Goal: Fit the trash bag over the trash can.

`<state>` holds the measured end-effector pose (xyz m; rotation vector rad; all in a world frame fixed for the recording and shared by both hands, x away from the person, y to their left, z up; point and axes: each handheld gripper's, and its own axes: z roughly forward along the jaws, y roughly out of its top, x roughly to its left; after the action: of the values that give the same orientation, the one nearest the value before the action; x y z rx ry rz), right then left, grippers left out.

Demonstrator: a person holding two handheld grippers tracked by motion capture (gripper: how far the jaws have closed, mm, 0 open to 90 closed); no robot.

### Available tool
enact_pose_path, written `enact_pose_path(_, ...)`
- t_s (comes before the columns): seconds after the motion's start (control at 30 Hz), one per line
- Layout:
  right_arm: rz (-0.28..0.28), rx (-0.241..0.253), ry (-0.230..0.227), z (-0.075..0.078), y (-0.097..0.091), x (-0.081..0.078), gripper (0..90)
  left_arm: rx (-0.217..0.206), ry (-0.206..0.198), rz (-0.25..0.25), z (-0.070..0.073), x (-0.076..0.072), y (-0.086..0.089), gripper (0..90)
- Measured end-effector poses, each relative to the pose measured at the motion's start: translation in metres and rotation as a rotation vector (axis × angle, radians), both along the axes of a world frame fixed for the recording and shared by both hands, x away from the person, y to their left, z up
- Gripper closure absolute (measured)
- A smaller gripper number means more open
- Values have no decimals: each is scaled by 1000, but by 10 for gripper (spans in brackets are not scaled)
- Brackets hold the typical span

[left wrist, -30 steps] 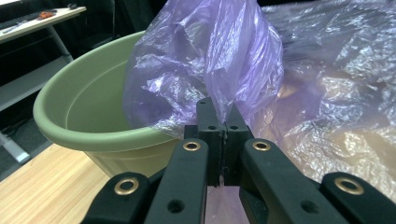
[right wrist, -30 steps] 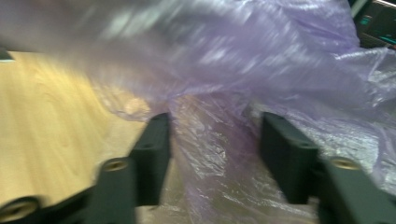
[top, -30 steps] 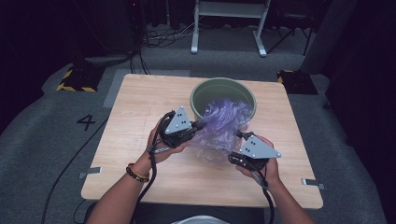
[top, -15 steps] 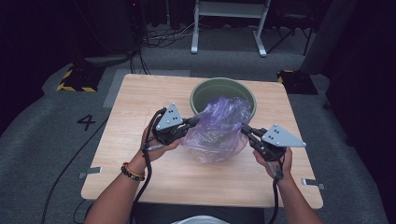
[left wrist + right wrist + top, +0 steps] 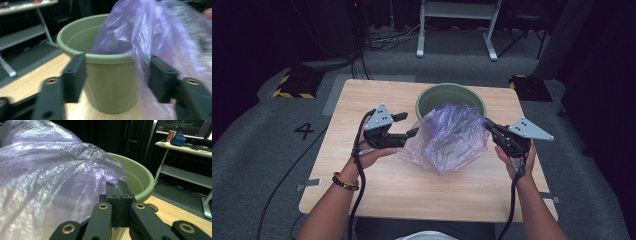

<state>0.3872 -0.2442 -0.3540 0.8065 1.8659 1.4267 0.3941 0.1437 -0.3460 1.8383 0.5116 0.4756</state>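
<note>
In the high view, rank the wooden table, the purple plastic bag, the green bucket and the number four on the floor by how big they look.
1. wooden table
2. purple plastic bag
3. green bucket, partly hidden behind the bag, so this place is unsure
4. number four

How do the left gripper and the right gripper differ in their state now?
The left gripper has its jaws apart, having just opened, and they do not press the purple bag; the right gripper has its jaws shut on the bag's edge. Both are black and sit beside the green pot.
</note>
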Motion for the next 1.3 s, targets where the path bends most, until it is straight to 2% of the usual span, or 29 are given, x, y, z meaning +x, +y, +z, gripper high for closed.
enact_pose_path(0.07,-4,-10,1,2,3,1,900,16,-30,-52,4,-12,0,261)
enact_pose_path(0.17,1,-14,2,5,6,3,900,61,-67,-128,9,-30,-6,215)
enact_pose_path(0.23,3,-16,5,6,8,3,900,99,-76,-179,10,-41,-14,207)
enact_pose_path(0.37,9,-22,12,9,13,4,900,144,-91,-262,8,-52,-30,184)
enact_pose_path(0.47,9,-12,28,11,13,7,900,230,-116,-279,-3,-55,-49,183)
enact_pose_path(0.5,9,-14,32,11,13,8,900,249,-124,-275,-6,-55,-54,182)
enact_pose_path(0.53,10,-13,35,11,13,9,900,273,-137,-249,-9,-54,-59,182)
enact_pose_path(0.6,18,-11,48,11,13,11,900,293,-138,-251,-14,-51,-67,193)
enact_pose_path(0.67,27,-5,57,10,13,12,900,326,-154,-245,-16,-49,-75,245)
enact_pose_path(0.7,32,-1,60,10,12,13,900,349,-172,-238,-17,-48,-78,302)
enact_pose_path(0.73,34,2,62,11,12,13,900,393,-208,-202,-18,-47,-83,372)
enact_pose_path(0.77,35,5,63,12,12,13,900,416,-222,-176,-18,-45,-86,500)
enact_pose_path(0.8,41,9,64,12,11,13,900,430,-224,-174,-18,-43,-88,589)
enact_pose_path(0.83,47,14,63,13,11,13,900,426,-227,-179,-18,-40,-88,704)
enact_pose_path(0.9,51,15,61,15,10,14,899,376,-219,-183,-13,-34,-84,824)
enact_pose_path(0.97,55,12,61,15,9,15,897,319,-204,-188,-8,-31,-77,856)
enact_pose_path(1.0,53,10,60,15,8,15,897,241,-166,-213,-1,-26,-69,869)
enact_pose_path(1.03,49,9,64,15,7,17,895,211,-154,-211,2,-24,-65,873)
enact_pose_path(1.17,40,12,71,15,4,21,893,160,-154,-147,15,-15,-50,895)
enact_pose_path(1.23,35,2,69,15,4,23,891,97,-134,-104,25,-5,-40,896)
enact_pose_path(1.27,29,-7,69,15,4,26,881,89,-137,-76,28,-1,-37,897)
enact_pose_path(1.3,29,-7,69,15,4,26,881,89,-137,-76,28,-1,-37,897)
